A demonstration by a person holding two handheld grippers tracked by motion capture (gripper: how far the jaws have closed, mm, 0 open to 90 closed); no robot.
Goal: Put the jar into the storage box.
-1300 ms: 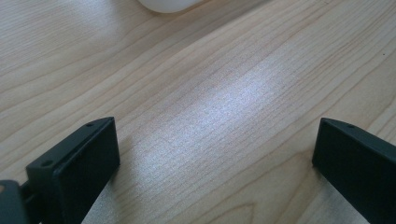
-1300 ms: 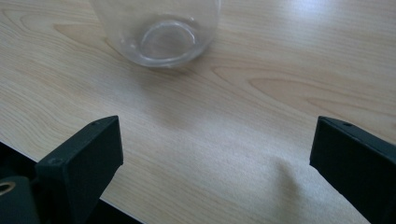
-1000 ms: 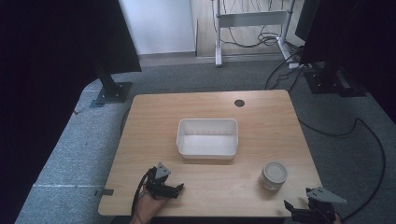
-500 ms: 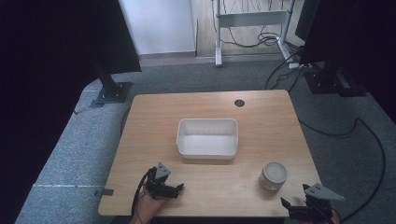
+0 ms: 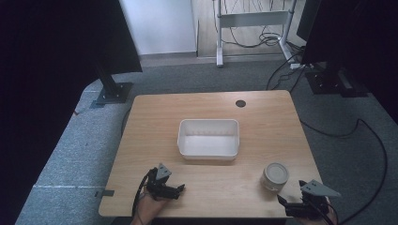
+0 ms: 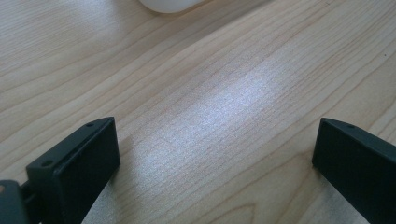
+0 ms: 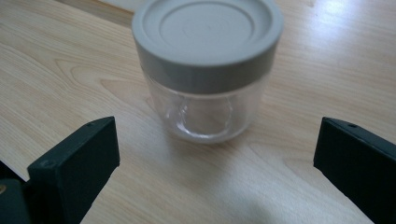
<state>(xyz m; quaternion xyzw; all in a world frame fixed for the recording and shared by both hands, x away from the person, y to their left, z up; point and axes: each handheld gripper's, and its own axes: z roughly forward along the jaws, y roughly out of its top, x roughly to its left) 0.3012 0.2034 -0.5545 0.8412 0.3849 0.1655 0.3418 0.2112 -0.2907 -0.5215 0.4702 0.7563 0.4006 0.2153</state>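
Note:
A clear jar with a grey lid (image 5: 275, 175) (image 7: 208, 65) stands upright near the table's front right. My right gripper (image 5: 287, 205) (image 7: 217, 158) sits just short of it at the front right corner, jaws open wide with the jar ahead of the gap and nothing between them. A white rectangular tub (image 5: 208, 138) rests in the middle of the wooden table (image 5: 155, 122). Near the front left edge, my left gripper (image 5: 180, 189) (image 6: 217, 158) lies low over bare wood, open and holding nothing. The tub's rim (image 6: 163, 4) peeks in at the top of the left gripper view.
A small dark round hole (image 5: 241, 103) marks the table's far side. Dark monitor stands (image 5: 112, 91) and cables (image 5: 366, 131) lie on the grey carpet around the table. Bare wood stretches between the tub and both grippers.
My right gripper has crept a little forward and left toward the jar. The left gripper has stayed where it was.

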